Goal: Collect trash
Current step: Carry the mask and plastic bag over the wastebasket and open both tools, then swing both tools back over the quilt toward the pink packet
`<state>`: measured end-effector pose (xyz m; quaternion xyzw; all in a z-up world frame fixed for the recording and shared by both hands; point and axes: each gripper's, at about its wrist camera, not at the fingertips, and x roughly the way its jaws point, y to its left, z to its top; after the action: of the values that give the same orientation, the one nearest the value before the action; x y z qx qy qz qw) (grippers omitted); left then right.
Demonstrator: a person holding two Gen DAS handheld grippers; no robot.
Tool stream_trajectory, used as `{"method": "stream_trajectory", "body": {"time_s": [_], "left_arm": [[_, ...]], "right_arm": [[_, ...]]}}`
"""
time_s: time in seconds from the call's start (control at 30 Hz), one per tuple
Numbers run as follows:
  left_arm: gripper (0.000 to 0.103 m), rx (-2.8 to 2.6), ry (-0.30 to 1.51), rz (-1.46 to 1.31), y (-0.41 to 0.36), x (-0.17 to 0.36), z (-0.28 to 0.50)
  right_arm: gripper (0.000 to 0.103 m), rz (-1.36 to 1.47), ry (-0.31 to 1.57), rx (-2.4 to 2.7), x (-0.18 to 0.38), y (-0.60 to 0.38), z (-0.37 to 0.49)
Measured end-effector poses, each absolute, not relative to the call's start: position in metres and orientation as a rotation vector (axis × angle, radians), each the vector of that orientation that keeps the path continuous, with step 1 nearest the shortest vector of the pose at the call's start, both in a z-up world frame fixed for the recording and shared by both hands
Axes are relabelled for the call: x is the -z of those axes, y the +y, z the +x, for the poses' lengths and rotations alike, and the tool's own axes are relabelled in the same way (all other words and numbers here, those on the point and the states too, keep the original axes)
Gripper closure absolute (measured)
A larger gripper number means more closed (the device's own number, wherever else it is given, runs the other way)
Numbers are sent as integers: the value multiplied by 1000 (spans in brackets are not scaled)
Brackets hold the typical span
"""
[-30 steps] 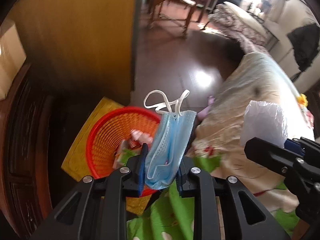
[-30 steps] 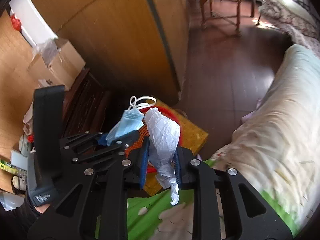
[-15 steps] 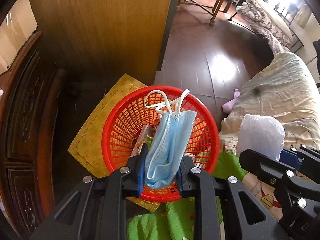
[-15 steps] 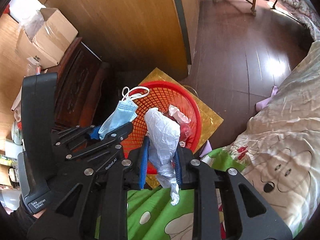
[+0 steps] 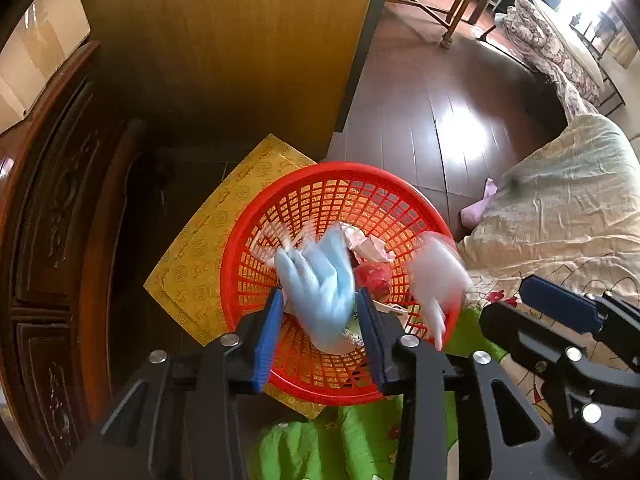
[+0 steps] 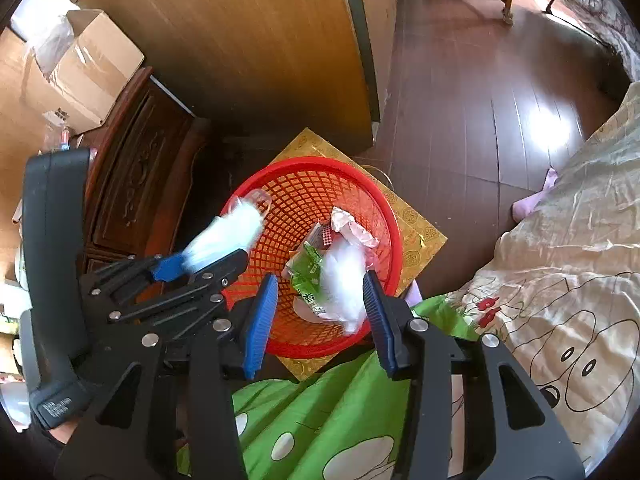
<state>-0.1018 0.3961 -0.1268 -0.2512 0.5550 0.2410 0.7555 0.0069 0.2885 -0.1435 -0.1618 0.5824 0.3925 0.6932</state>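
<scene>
A red mesh basket (image 5: 344, 170) stands on the floor and holds several wrappers, among them a green packet (image 6: 308, 268). My left gripper (image 5: 319, 300) hangs over it, its jaws opening. A blue face mask (image 5: 320, 280), blurred, drops between the pads with neither pad pressing on it. My right gripper (image 6: 320, 280) is beside it over the basket's right side, its jaws opening too. A crumpled white plastic bag (image 6: 344, 280), blurred, falls loose between them. In the right wrist view the mask (image 6: 224, 236) shows off the left gripper's tip.
The basket sits on a yellow patterned sheet (image 5: 200, 248). A dark carved wooden cabinet (image 5: 60, 220) is at the left, with a cardboard box (image 6: 76, 68) on top. A wooden panel (image 5: 240, 40) stands behind. A bed with beige quilt (image 5: 560, 208) and green cover (image 6: 320, 420) is close at the right.
Both grippers sank over the basket, then their jaws parted. The mask and the white bag, gripped before, have come loose and are dropping toward the basket.
</scene>
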Motion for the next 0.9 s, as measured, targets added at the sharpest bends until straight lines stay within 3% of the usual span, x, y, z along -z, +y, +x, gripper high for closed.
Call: {"method": "stream_trajectory", "body": {"time_s": [0.47, 0.63, 0.9], "left_arm": [[58, -533, 1207, -528, 393, 116, -100], [49, -548, 1184, -507, 392, 100, -99], [34, -548, 1135, -479, 381, 66, -91]], "right_arm": [[53, -285, 1286, -865, 134, 272, 11], [51, -229, 1275, -845, 125, 260, 15], [28, -124, 1201, -819, 93, 222, 14]]}}
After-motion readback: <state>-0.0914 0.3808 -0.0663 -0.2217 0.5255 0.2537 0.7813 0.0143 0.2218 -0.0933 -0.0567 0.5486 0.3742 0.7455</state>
